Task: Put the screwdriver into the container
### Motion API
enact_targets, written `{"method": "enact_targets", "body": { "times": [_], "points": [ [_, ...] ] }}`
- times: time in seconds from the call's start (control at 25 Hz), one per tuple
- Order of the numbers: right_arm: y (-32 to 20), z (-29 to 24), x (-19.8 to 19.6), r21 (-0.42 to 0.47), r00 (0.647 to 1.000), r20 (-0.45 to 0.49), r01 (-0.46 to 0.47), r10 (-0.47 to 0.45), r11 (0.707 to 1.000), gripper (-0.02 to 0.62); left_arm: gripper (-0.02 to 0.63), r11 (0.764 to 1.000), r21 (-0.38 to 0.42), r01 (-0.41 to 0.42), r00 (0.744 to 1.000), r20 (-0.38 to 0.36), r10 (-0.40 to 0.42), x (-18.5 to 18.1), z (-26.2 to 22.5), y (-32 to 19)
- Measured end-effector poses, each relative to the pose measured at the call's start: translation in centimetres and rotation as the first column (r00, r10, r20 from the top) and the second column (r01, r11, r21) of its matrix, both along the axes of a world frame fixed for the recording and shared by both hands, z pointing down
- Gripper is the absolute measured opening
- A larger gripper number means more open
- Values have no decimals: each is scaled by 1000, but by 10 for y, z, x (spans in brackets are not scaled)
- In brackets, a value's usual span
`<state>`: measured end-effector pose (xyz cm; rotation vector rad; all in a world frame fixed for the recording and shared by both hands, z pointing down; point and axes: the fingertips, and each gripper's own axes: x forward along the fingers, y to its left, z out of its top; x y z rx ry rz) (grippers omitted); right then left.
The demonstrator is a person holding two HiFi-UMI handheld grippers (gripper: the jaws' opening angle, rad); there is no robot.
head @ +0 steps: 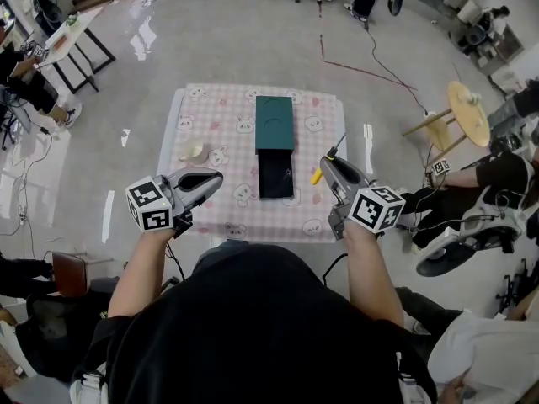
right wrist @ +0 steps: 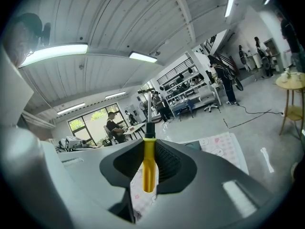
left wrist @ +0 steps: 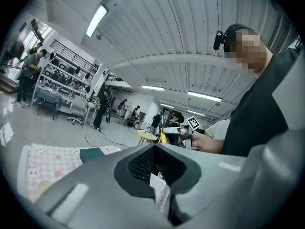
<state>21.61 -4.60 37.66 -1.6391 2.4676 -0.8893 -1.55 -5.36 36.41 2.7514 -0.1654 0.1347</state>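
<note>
The right hand-held gripper clamps the screwdriver by its yellow handle (shaft pointing ahead). The container sits ahead-left of it. Such a narrow hold could let the tool pivot and miss. The left hand-held gripper is closed, empty.

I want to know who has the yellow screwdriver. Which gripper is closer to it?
Right. The right gripper is shut on the screwdriver, at its yellow handle. The left gripper holds nothing and is across the green container from it, on the left side.
</note>
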Motion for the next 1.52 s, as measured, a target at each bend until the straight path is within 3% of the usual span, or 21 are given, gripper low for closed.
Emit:
{"method": "enact_targets", "body": {
  "times": [0.92, 1.52],
  "points": [
    [-65, 53, -26, -87, 999, 21, 43, -41, 995, 104, 0, 998, -45, 41, 999, 19, -40, -21, 24, -58],
    [-97, 111, -35, -196, 998, 37, 56, -49, 979, 104, 0, 996, -79, 46, 997, 63, -41, -29, 38, -91]
  ]
}}
